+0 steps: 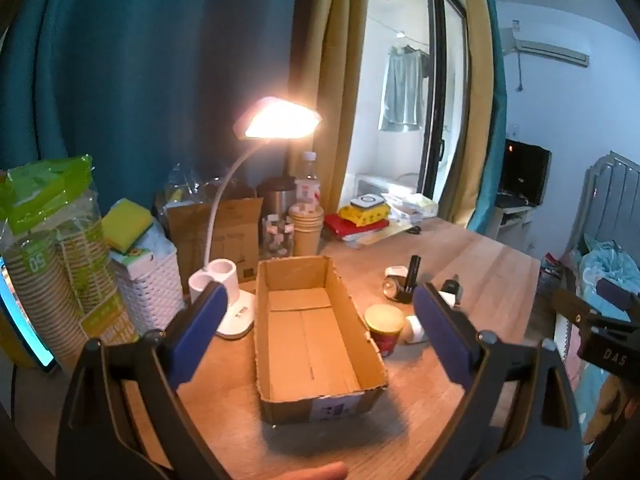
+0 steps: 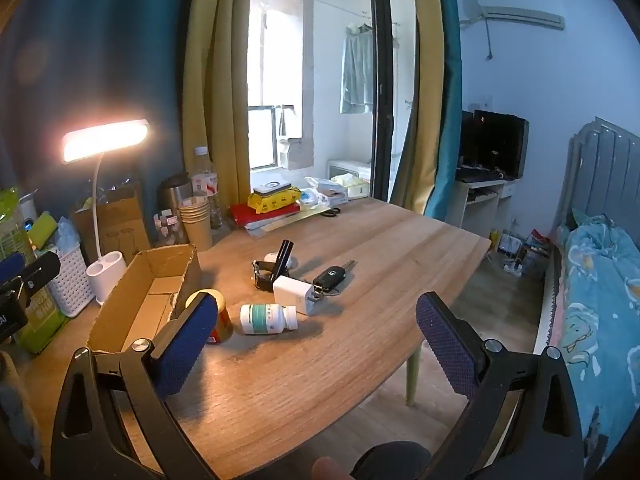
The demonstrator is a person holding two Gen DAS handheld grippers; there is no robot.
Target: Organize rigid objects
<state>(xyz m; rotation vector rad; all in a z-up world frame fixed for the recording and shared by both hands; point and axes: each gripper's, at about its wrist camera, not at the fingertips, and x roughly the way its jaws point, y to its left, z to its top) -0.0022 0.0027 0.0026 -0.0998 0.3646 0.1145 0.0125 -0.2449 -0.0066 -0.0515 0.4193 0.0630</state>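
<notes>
We have yet to start: the box (image 1: 316,344) is empty, the bottle (image 2: 269,319), can (image 2: 219,316), charger (image 2: 294,294) and key (image 2: 330,278) lie beside it, and both grippers (image 1: 316,320) (image 2: 316,344) gape, holding nothing

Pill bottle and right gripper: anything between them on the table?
No. The right wrist view shows only bare tabletop between the open right gripper and the lying pill bottle.

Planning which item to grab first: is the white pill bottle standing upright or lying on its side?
On its side. The white pill bottle lies flat on the table, cap pointing right, toward the white charger.
</notes>
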